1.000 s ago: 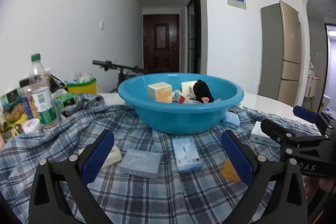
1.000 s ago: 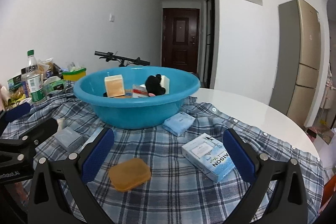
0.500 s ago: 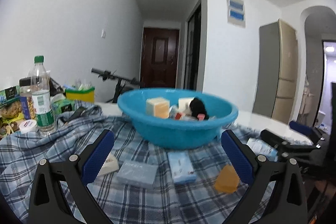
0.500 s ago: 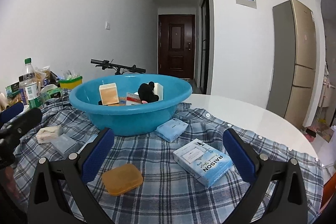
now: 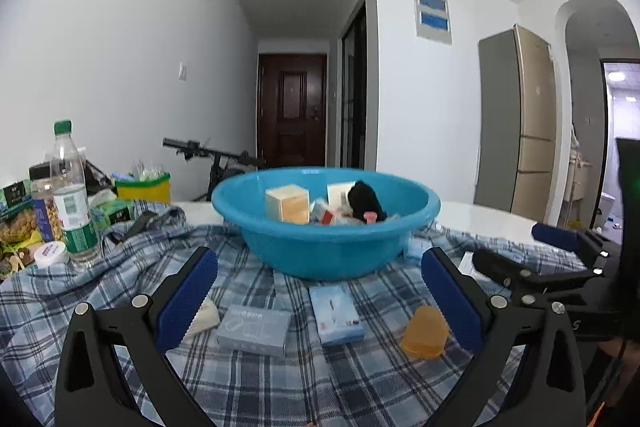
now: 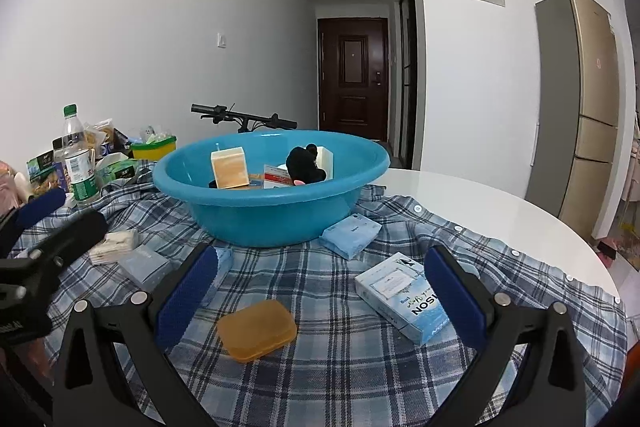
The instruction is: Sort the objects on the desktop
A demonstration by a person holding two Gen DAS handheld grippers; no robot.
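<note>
Both cameras pulled back slightly from the blue basin (image 6: pixel 256 215), left gripper (image 5: pixel 320 303) spread wide and empty, right gripper (image 6: pixel 320 297) likewise, amber case (image 6: pixel 257 329) and white-blue box (image 6: pixel 402 297) between its fingers.

Both the left gripper (image 5: pixel 318 297) and the right gripper (image 6: pixel 320 297) have a black plastic frame with triangle-shaped openings and round silver screws near each finger base. The fingers (image 5: pixel 188 297) carry long blue pads with small teeth on the edge. White letters are partly visible on the left gripper's side.
</note>
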